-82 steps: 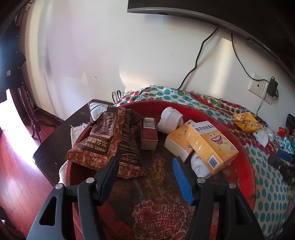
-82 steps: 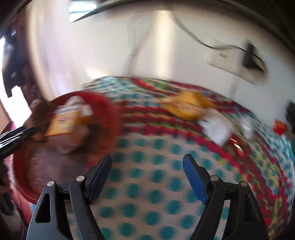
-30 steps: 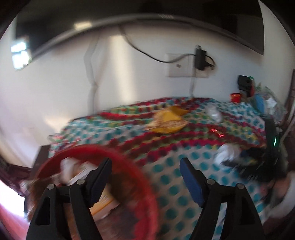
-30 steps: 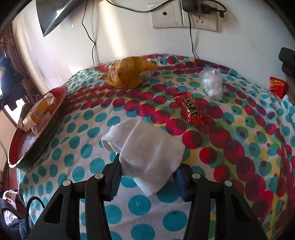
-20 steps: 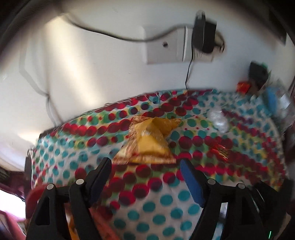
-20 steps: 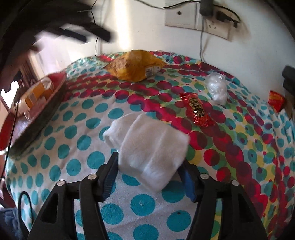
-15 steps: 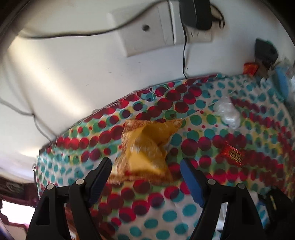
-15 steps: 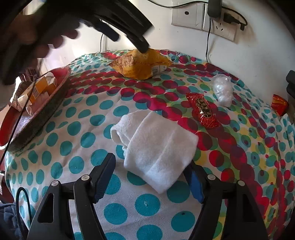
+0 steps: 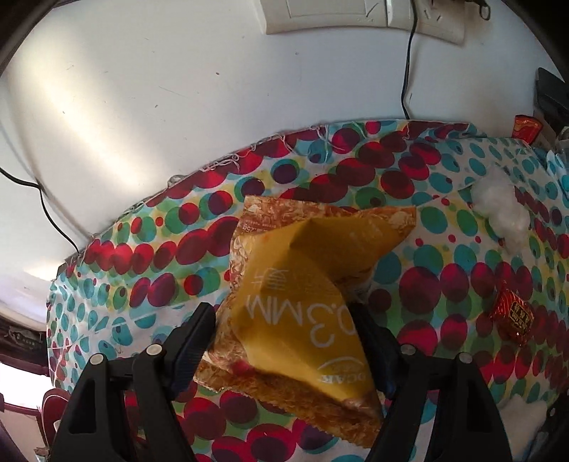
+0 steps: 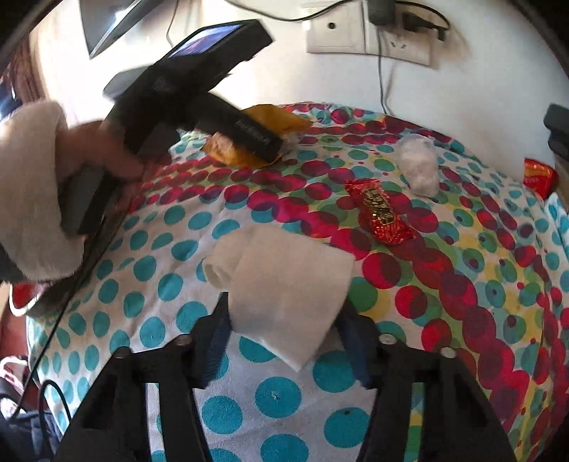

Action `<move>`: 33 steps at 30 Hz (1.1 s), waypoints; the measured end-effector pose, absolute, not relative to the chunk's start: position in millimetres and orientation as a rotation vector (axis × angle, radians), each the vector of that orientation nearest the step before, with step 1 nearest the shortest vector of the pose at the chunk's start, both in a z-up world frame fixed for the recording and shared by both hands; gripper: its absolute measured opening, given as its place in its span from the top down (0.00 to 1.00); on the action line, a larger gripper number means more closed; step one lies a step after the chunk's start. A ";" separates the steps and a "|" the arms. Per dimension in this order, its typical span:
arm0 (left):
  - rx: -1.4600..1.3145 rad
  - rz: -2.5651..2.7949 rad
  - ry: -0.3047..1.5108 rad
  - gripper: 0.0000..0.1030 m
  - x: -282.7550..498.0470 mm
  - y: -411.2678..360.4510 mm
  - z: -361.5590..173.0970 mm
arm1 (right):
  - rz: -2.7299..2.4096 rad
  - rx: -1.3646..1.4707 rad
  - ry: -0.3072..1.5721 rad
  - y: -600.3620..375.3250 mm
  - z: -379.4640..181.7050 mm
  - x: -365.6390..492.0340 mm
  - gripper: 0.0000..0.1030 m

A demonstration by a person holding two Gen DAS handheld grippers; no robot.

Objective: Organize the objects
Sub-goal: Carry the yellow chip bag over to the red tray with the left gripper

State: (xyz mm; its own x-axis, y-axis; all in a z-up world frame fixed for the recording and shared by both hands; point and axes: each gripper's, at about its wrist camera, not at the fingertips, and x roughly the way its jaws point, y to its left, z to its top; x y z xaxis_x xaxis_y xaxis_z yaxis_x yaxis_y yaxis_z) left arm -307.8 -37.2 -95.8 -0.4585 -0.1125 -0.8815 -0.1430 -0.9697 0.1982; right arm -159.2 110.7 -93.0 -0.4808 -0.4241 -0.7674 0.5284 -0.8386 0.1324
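Note:
A yellow snack bag [image 9: 302, 284] lies on the polka-dot cloth [image 9: 444, 284] near the wall. My left gripper [image 9: 282, 330] stands open astride it, one finger on each side of the bag. In the right wrist view a hand [image 10: 106, 149] in a white sleeve holds that gripper down over the same bag [image 10: 281, 115]. A folded white towel [image 10: 284, 277] rests on the cloth nearer the front. My right gripper [image 10: 284, 337] has the towel between its fingers, its jaws closing, and the pads press the towel's two sides.
A red candy wrapper [image 10: 380, 209] and a clear bag of white stuff [image 10: 419, 167] lie right of the towel. Another red packet [image 10: 538, 174] sits at the far right. Wall sockets with cables [image 10: 370, 32] are behind. The red tray's rim [image 10: 21, 298] shows at the left edge.
My left gripper swung from over the red tray to the yellow bag and came down around it. My right gripper widened off the towel, then drew in on it again.

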 end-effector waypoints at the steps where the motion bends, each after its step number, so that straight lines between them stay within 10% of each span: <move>1: -1.622 2.645 0.401 0.29 -305.2 -35.9 -95.1 | -2.303 1.147 0.161 110.7 -92.9 -159.4 0.52; 33: -1.374 2.870 0.342 0.38 -119.4 -6.3 -42.5 | -2.388 1.159 0.238 108.5 -96.1 -160.7 0.56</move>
